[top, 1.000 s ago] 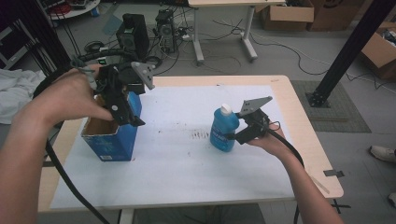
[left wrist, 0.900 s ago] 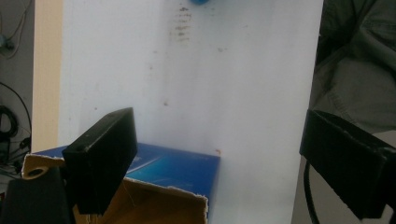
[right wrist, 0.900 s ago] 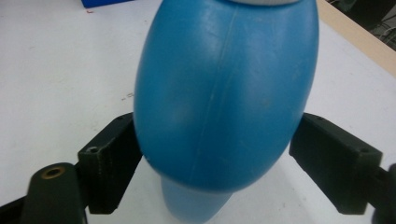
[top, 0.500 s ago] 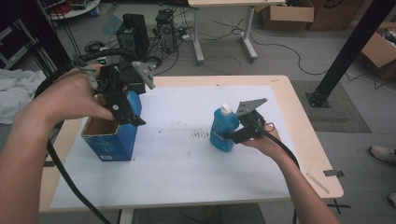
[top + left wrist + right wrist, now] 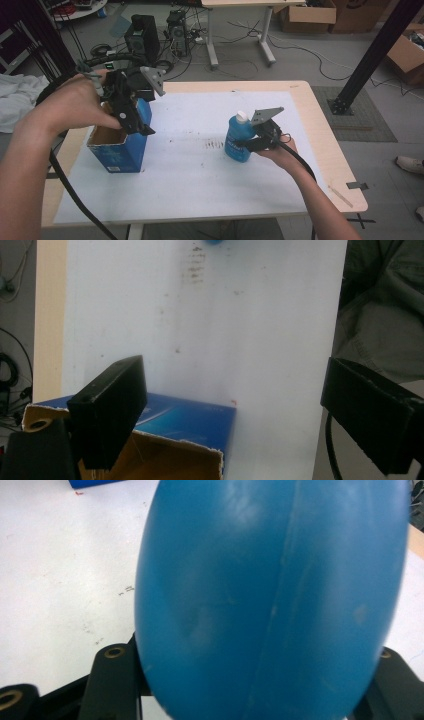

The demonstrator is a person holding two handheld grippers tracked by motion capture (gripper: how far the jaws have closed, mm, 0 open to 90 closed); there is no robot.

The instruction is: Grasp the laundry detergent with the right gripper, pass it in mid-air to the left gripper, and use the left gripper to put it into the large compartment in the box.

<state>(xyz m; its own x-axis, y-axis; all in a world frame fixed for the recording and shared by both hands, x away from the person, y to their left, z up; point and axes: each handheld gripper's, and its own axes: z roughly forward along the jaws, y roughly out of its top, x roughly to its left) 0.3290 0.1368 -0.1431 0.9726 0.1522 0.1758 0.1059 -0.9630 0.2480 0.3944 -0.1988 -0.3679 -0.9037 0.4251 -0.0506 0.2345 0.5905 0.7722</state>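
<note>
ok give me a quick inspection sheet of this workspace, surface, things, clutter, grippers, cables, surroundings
Surface: wooden table under a white sheet with dark smudges near its middle.
Job's things: open blue box standing at the left; blue bottle with a white cap, upright, right of centre.
Clutter: nothing seen on the sheet.
Grippers: left gripper over the box's open top, jaws wide apart; right gripper against the bottle, jaws either side of it.
Cables: a black cable trails from the left gripper; another from the right.
Surroundings: computer towers, floor cables, cardboard boxes, a black post.
</note>
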